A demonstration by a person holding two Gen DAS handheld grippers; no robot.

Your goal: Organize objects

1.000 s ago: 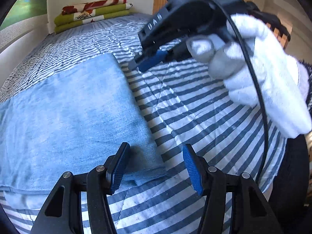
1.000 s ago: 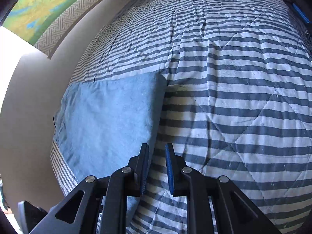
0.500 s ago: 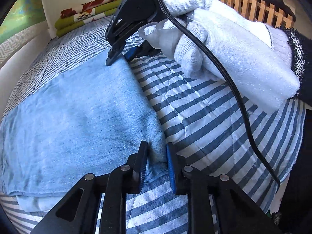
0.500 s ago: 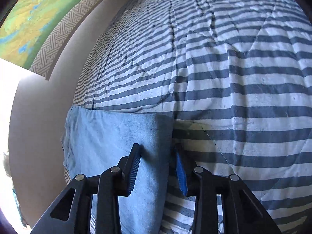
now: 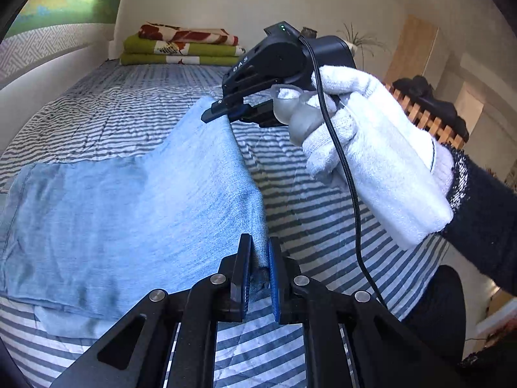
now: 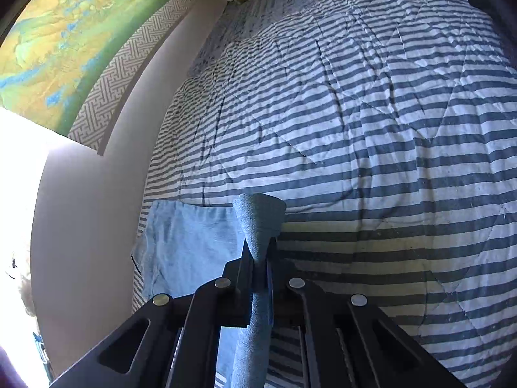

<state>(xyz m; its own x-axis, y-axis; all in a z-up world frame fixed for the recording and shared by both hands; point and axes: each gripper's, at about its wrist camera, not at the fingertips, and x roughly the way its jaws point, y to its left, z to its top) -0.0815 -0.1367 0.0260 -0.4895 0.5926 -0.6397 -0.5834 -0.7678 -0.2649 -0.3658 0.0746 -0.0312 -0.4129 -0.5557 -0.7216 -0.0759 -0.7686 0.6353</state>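
Denim cloth (image 5: 129, 213): both jaws have just closed; left gripper (image 5: 259, 270) and right gripper (image 5: 223, 113) clamp its edge. We lift both corners evenly, keeping the edge taut.

Light blue cloth (image 5: 129, 213) on a blue-and-white striped quilt (image 6: 371, 129).
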